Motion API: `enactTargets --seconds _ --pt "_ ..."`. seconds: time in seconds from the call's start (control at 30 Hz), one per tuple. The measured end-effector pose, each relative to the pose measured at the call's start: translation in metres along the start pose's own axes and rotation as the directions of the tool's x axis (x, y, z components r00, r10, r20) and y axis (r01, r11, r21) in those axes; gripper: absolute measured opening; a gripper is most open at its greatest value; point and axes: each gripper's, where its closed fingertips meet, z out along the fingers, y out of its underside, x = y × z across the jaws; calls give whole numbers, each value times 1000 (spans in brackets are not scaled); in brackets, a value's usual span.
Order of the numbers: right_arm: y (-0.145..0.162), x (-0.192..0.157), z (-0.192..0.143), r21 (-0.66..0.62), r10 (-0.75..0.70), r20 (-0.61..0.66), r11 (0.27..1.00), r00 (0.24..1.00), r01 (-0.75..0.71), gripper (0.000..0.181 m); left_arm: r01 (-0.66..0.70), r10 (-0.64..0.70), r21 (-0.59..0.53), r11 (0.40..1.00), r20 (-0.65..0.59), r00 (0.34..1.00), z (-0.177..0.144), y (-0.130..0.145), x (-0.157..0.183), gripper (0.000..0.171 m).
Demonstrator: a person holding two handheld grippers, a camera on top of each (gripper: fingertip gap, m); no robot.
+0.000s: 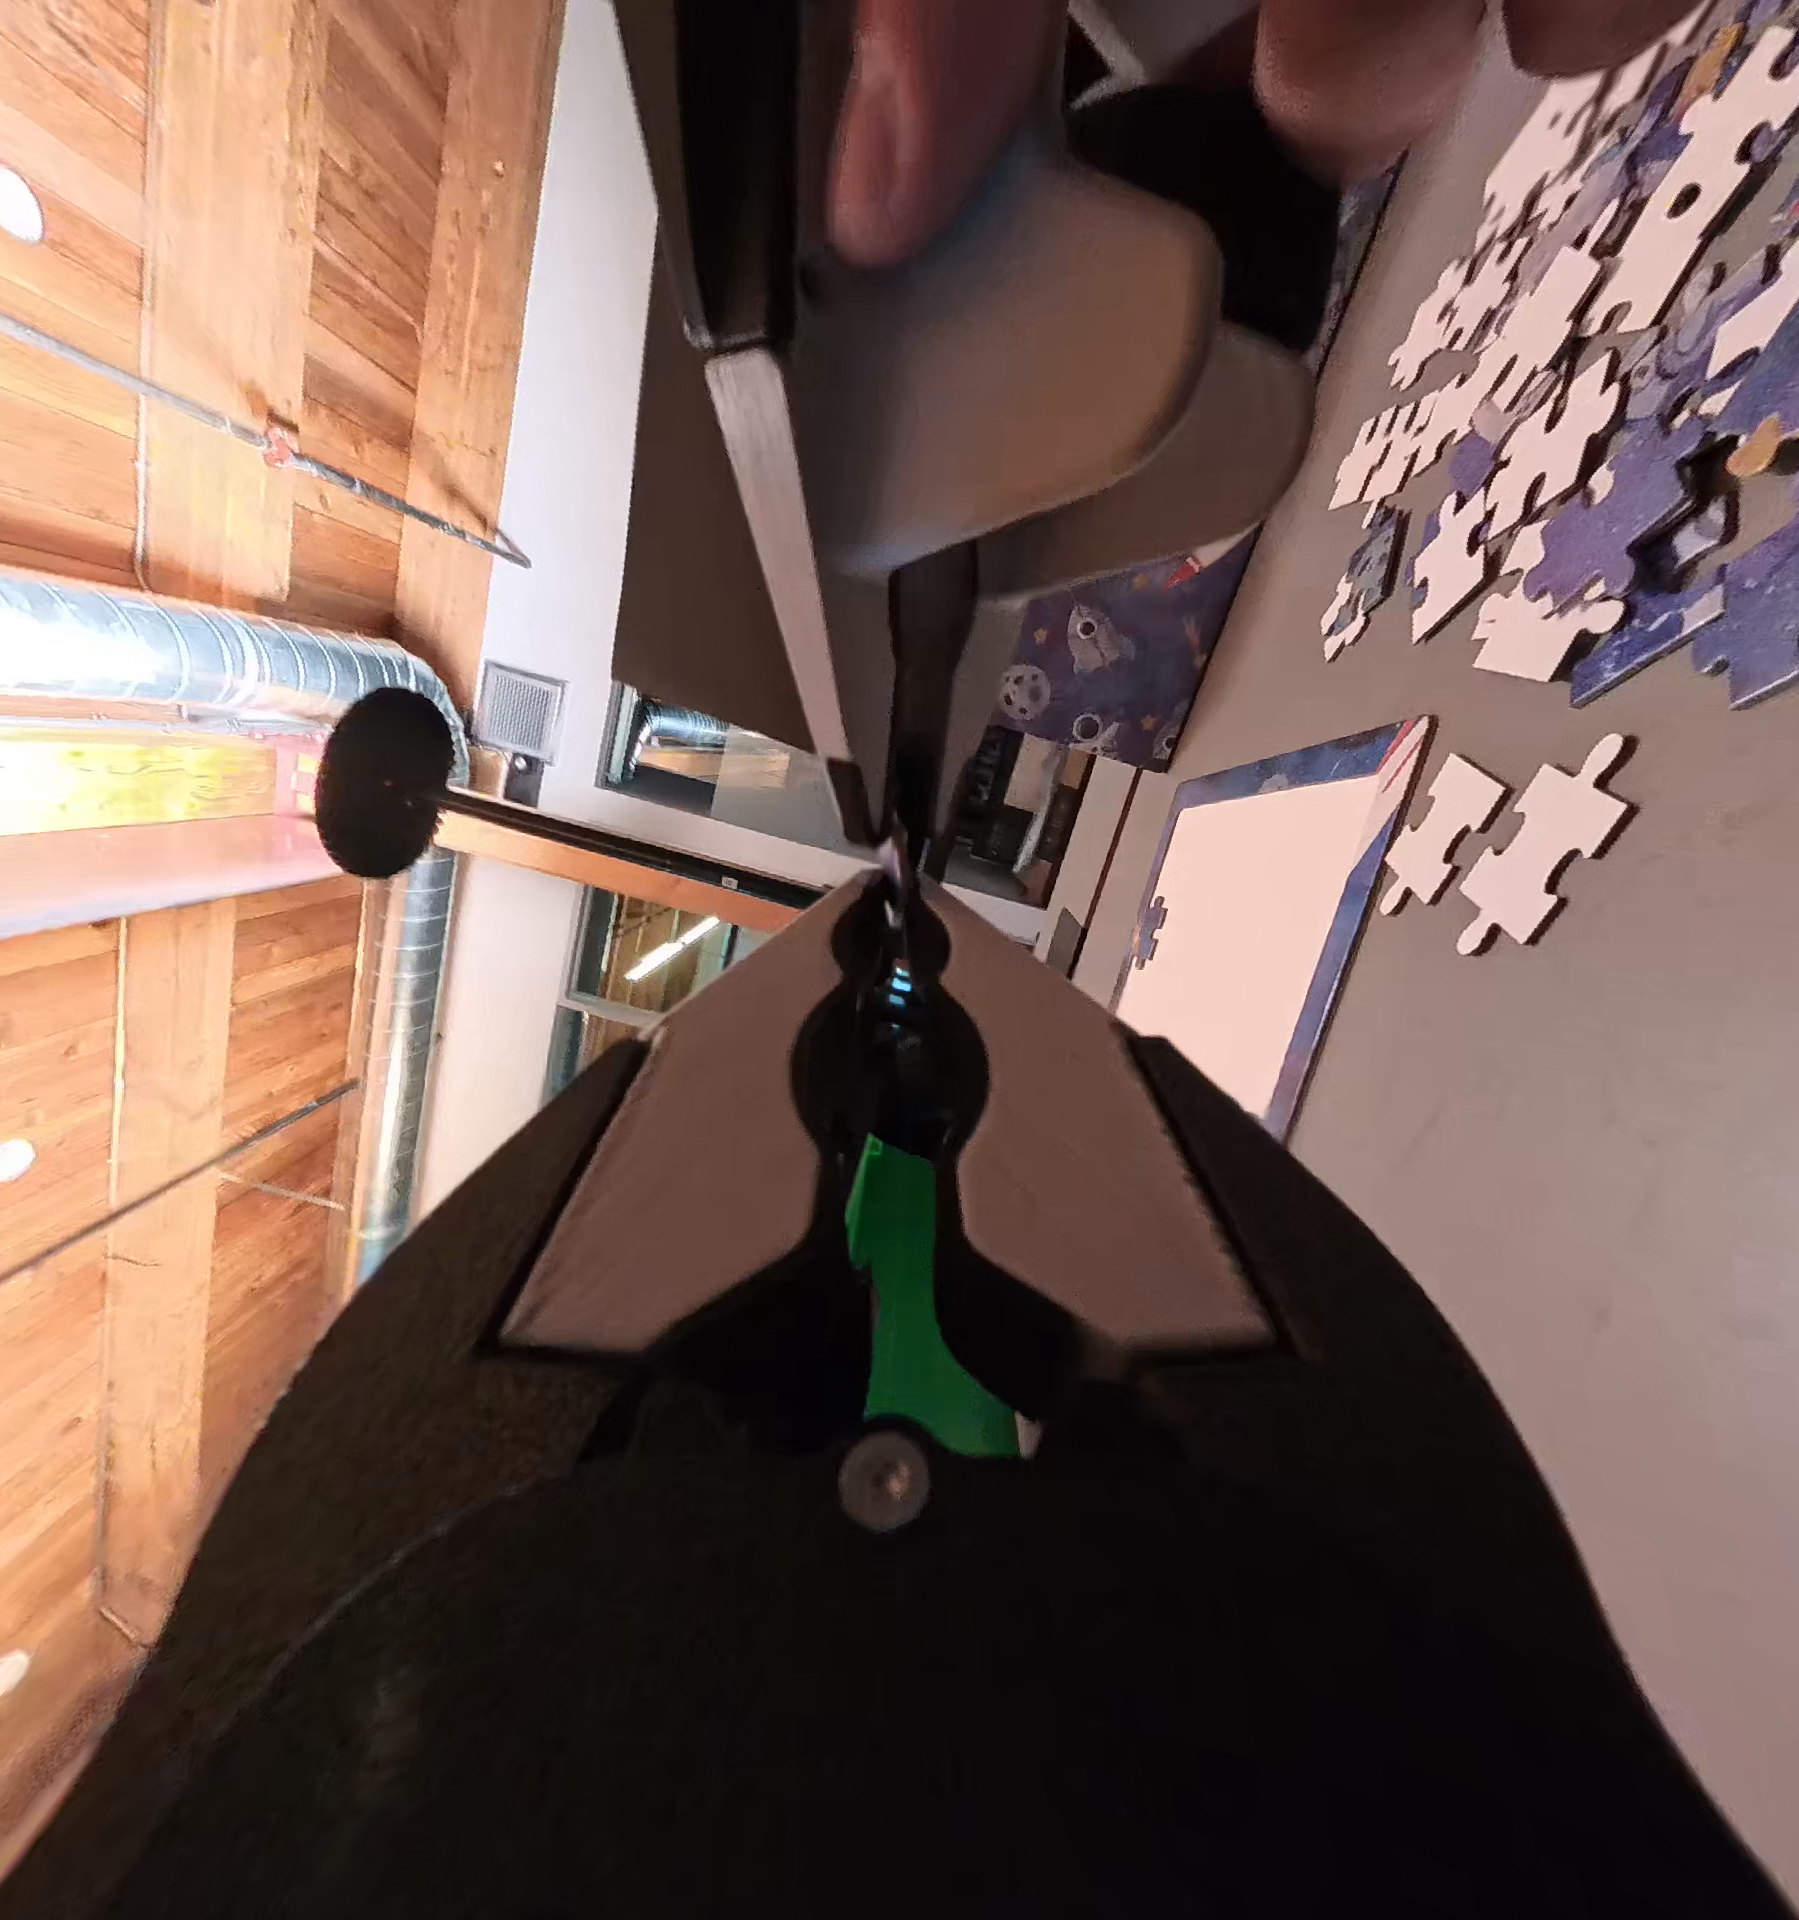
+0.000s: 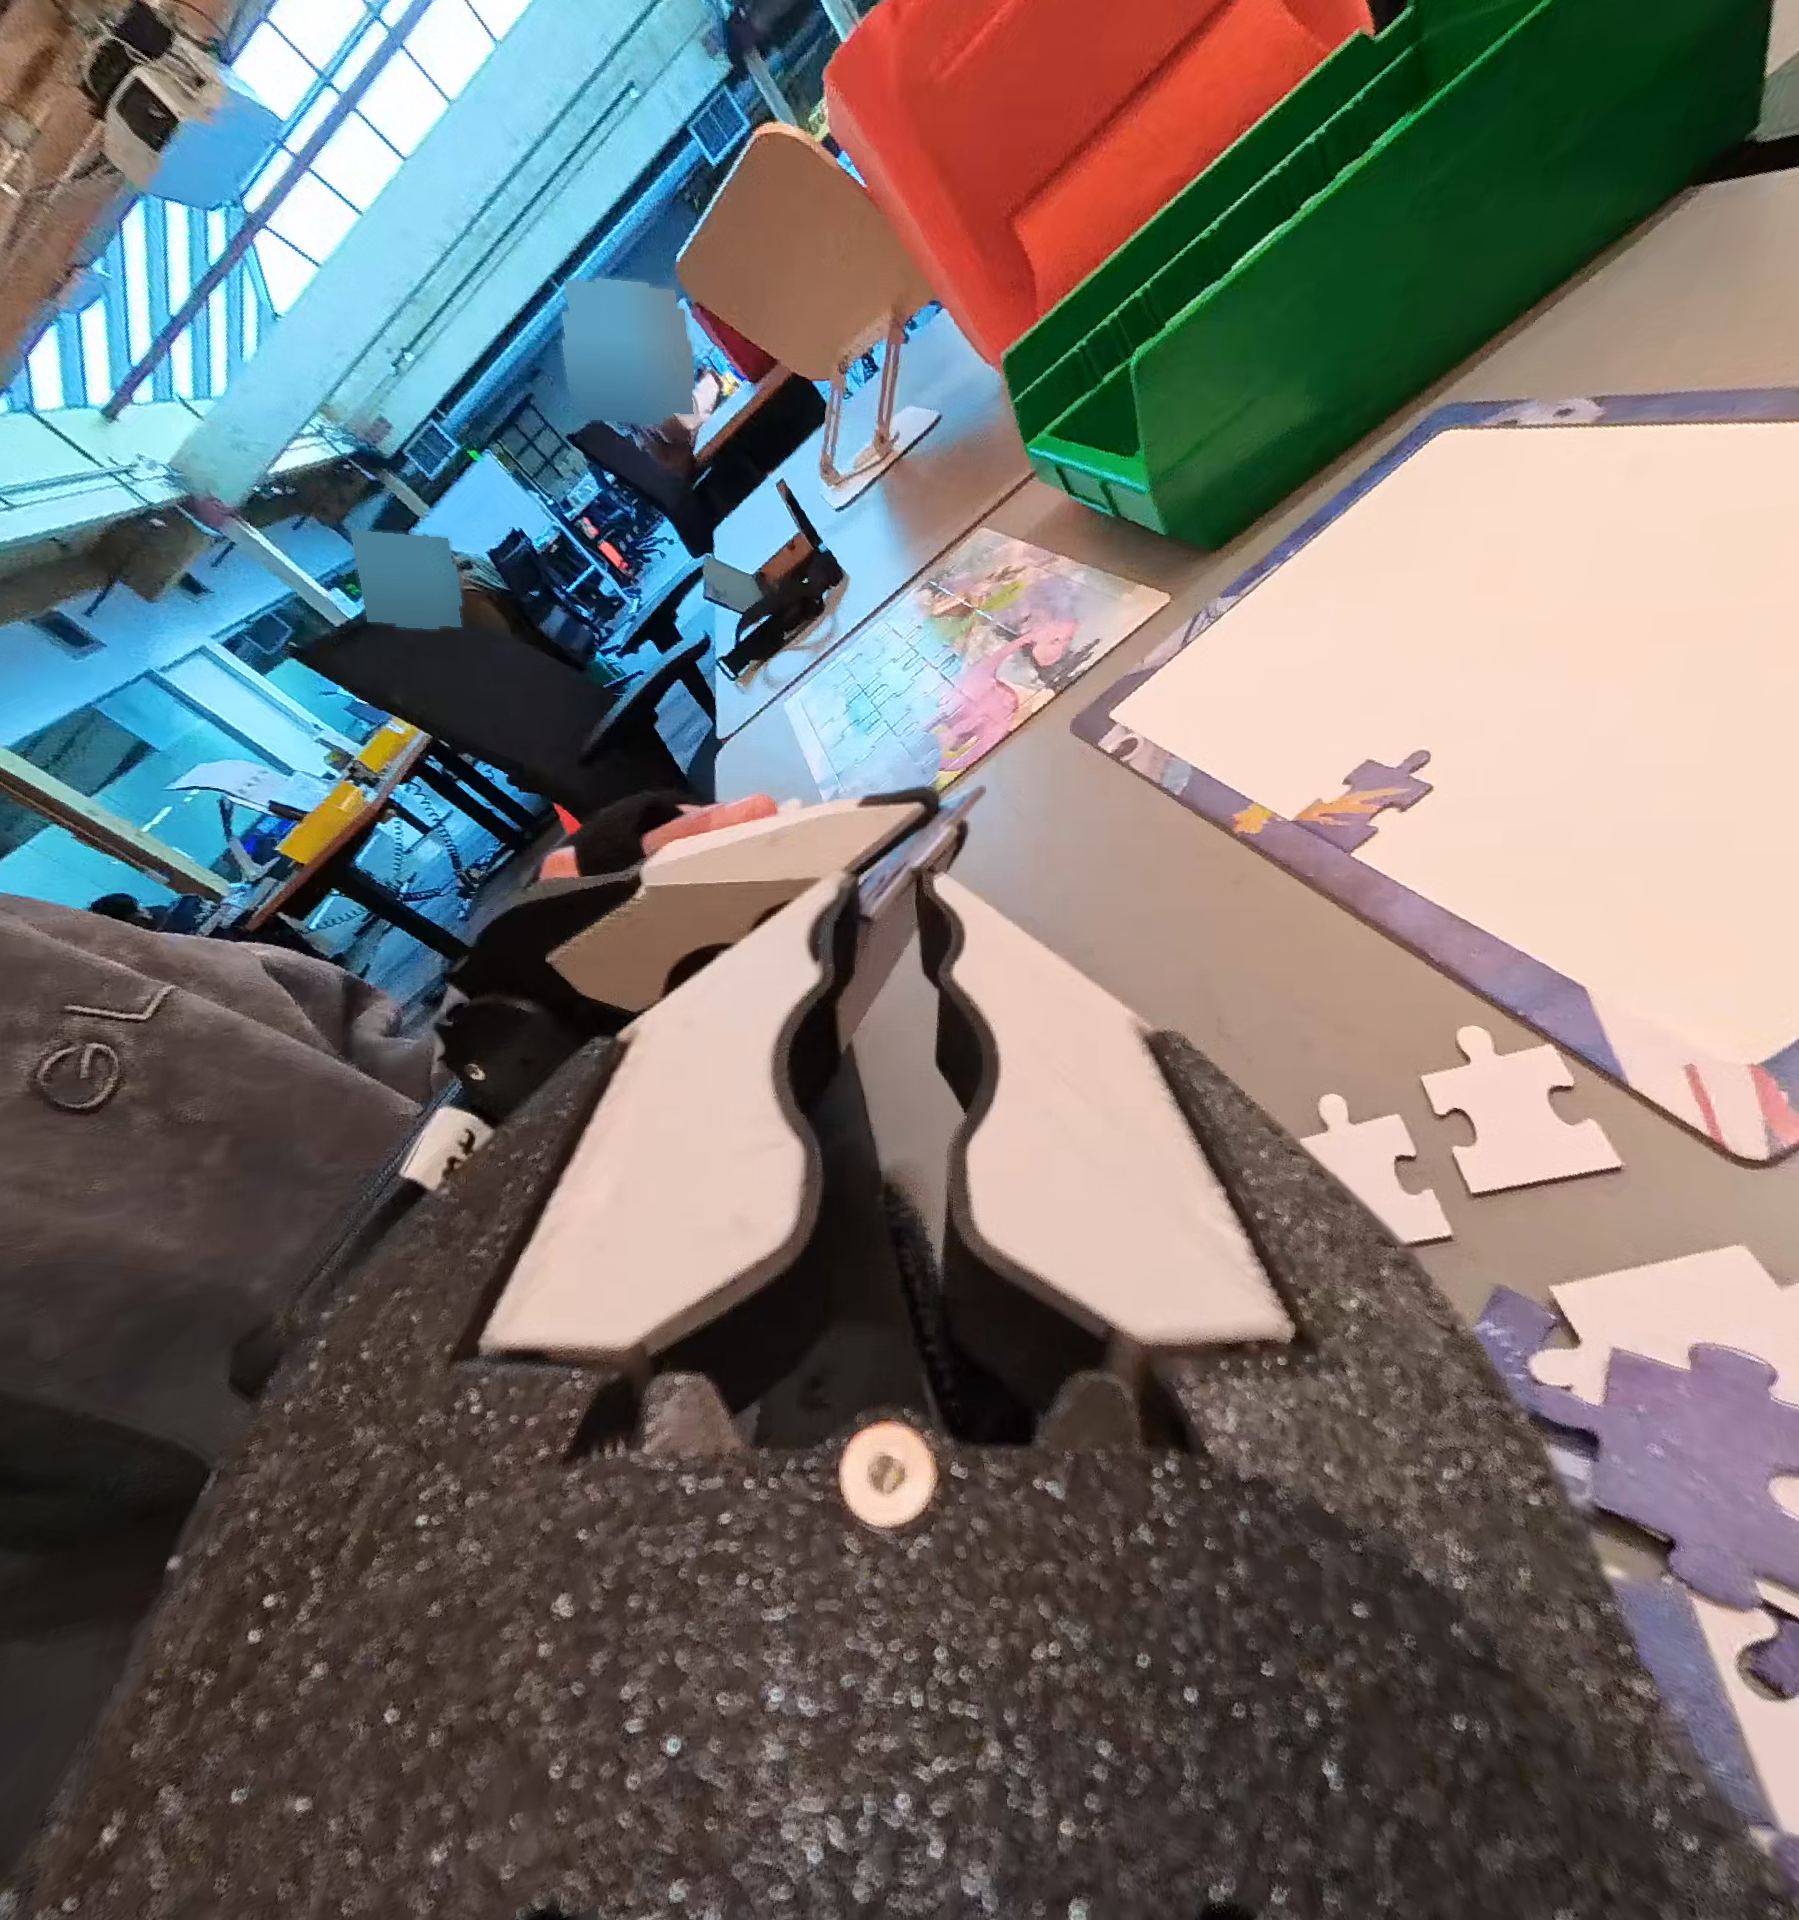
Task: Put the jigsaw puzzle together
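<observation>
Piece (image 2: 910, 868): held up off the table (image 2: 1134, 987), seen edge-on so it's just a thin dark sliver; can't make out its print.
Right gripper (image 2: 890, 904): fingers pinched together on the piece, only a narrow slit between them.
Left gripper (image 1: 890, 894): tips closed right where the piece sits, so it looks clamped on the same piece from the other side; the two grippers meet tip to tip.
Tray (image 2: 1342, 862): flat on the table to the right of the grippers, blue border, white inside, nearly bare.
Placed piece (image 2: 1378, 795): one blue bit already sitting against the tray's near edge.
Loose pieces (image 2: 1518, 1117): two white-side-up ones on the table just beside the tray's corner, side by side.
Pile (image 1: 1601, 364): mixed heap near the tray, some blue side up, some white, a few locked together.
Green bin (image 2: 1394, 312): behind the tray's far side.
Other puzzle (image 2: 978, 644): a colourful finished one lying farther back on the table.
</observation>
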Motion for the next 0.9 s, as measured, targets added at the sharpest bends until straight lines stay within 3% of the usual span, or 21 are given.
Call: enactTargets --seconds 0.13,0.2,0.3,0.4,0.47,0.53,0.63,0.7,0.83,0.9 --pt "-8 9 -9 10 -22 -42 1000 999 23 1 234 -237 -65 970 -50 970 1 16 4 7" --pt "-15 14 -14 -14 -26 -60 1000 998 25 1 428 -442 -117 896 -141 886 1 24 8 15" --pt "-19 17 -13 -148 -48 -56 988 997 40 1 680 -709 -204 704 -261 655 0 33 8 19" --pt "-20 24 -10 -328 -106 -77 942 991 75 1 802 -848 -292 521 -287 446 -3 56 5 26" --pt "-24 33 -13 -452 -195 -126 884 973 118 1 855 -908 -314 413 -219 358 -7 85 -10 25" --pt "-36 29 -17 -551 -289 -138 817 947 169 1 885 -955 -359 297 -96 282 -18 134 -32 25" --pt "-51 7 -16 -627 -354 -76 744 932 232 1 892 -994 -450 33 80 77 -52 208 -51 27" --pt "-53 7 -4 -672 -370 -41 698 928 248 1 879 -984 -468 -90 178 -6 -72 240 -52 27" --pt "-35 43 71 -732 -290 10 650 957 205 1 844 -979 -529 -87 201 25 -81 256 -26 27" --pt "-22 74 120 -741 -193 8 658 981 136 2 784 -986 -621 -8 134 96 -79 246 -5 23"
